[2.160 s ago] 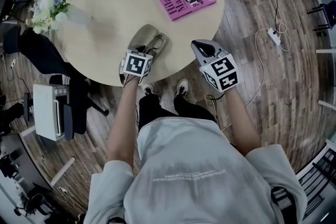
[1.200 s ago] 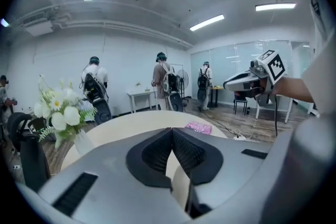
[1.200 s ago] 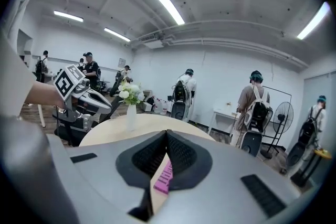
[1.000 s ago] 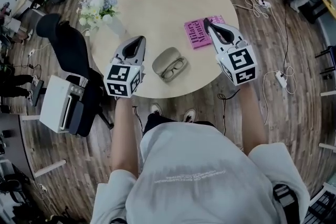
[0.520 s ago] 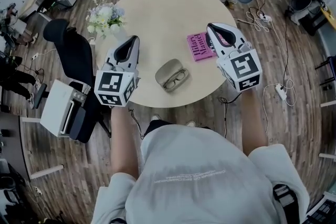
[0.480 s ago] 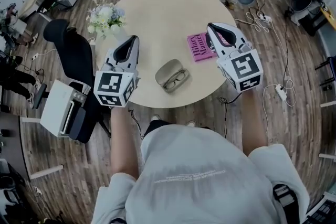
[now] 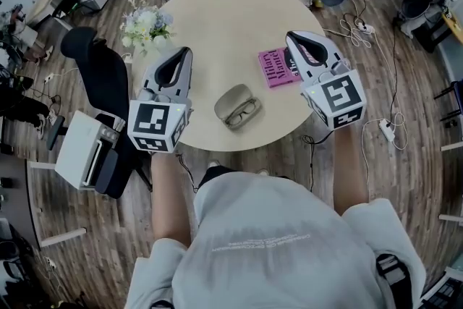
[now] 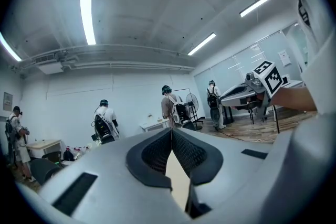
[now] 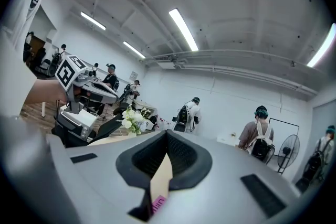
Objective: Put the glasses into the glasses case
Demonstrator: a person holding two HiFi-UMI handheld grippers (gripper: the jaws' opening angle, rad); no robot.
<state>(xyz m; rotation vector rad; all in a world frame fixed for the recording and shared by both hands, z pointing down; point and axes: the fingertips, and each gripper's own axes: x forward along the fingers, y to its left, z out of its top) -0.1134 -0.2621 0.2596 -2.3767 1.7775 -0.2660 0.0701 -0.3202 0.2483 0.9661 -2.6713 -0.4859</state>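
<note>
An open beige glasses case (image 7: 233,106) lies near the front edge of the round table (image 7: 217,18), with dark-framed glasses (image 7: 244,111) resting in it. My left gripper (image 7: 183,53) hovers high to the left of the case, jaws shut and empty. My right gripper (image 7: 291,37) hovers high to the right, over the pink book (image 7: 275,67), also shut with nothing held. In the left gripper view my left gripper (image 8: 171,131) points level into the room. In the right gripper view my right gripper (image 9: 166,135) does the same.
A vase of white flowers (image 7: 147,23) stands at the table's left edge. A black office chair (image 7: 98,79) and a white box (image 7: 83,150) sit left of the table. Cables and a power strip (image 7: 387,130) lie on the wooden floor at right. Several people stand in the room's background.
Both grippers have risen well above the table and spread apart, away from the case. The case with the glasses has stayed in place.
</note>
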